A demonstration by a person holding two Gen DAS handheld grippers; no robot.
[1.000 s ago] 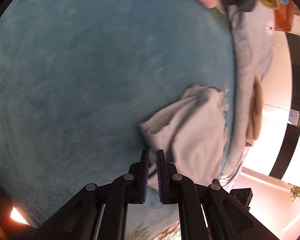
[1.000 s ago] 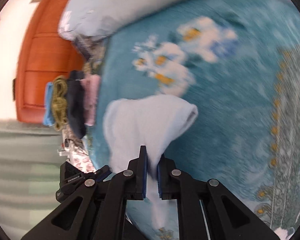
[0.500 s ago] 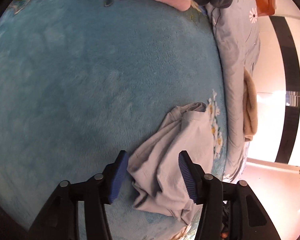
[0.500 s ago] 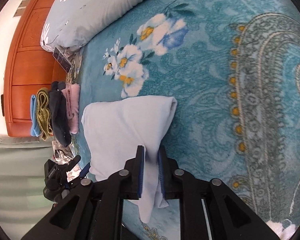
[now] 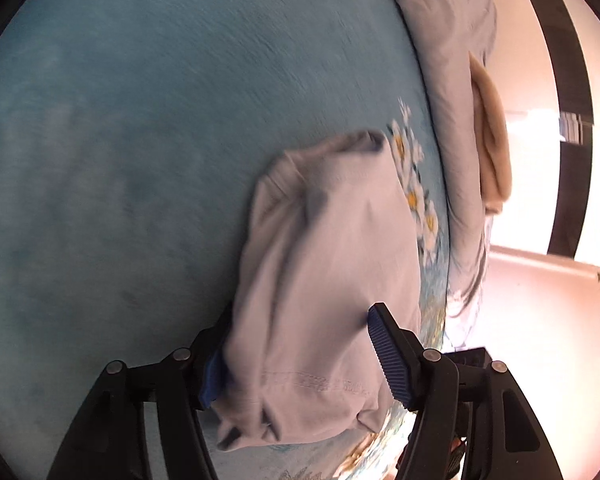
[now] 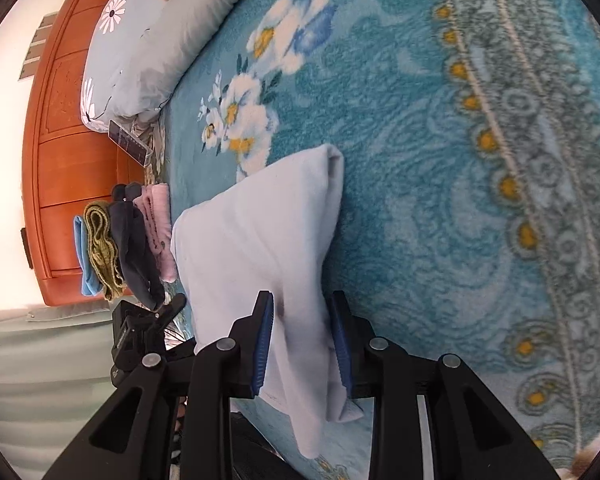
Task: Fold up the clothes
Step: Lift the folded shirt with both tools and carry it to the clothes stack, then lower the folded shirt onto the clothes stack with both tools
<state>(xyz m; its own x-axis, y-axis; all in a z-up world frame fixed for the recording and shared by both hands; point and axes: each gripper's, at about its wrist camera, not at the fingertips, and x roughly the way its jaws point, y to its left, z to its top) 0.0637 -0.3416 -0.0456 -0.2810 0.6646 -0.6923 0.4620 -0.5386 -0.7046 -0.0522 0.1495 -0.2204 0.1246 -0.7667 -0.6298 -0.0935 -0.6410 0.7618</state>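
Observation:
A pale lavender-grey garment (image 5: 324,264) lies folded on the teal blanket (image 5: 120,140); it also shows in the right wrist view (image 6: 256,240). My left gripper (image 5: 296,352) is open, its blue-padded fingers (image 5: 384,352) straddling the garment's near end without pinching it. My right gripper (image 6: 300,340) is open too, fingers (image 6: 262,344) on either side of a narrow strip of the same garment. The garment rests on the blanket.
A stack of folded clothes (image 6: 124,244), blue, olive, dark and pink, stands by the orange headboard (image 6: 60,120). A grey flowered pillow (image 6: 152,36) lies at the blanket's edge, also in the left wrist view (image 5: 448,60), with a tan item (image 5: 492,136) beyond.
Both grippers have let go of the garment: the left opened first and moved closer over it, the right opened in the last half second. The garment now lies on the blanket.

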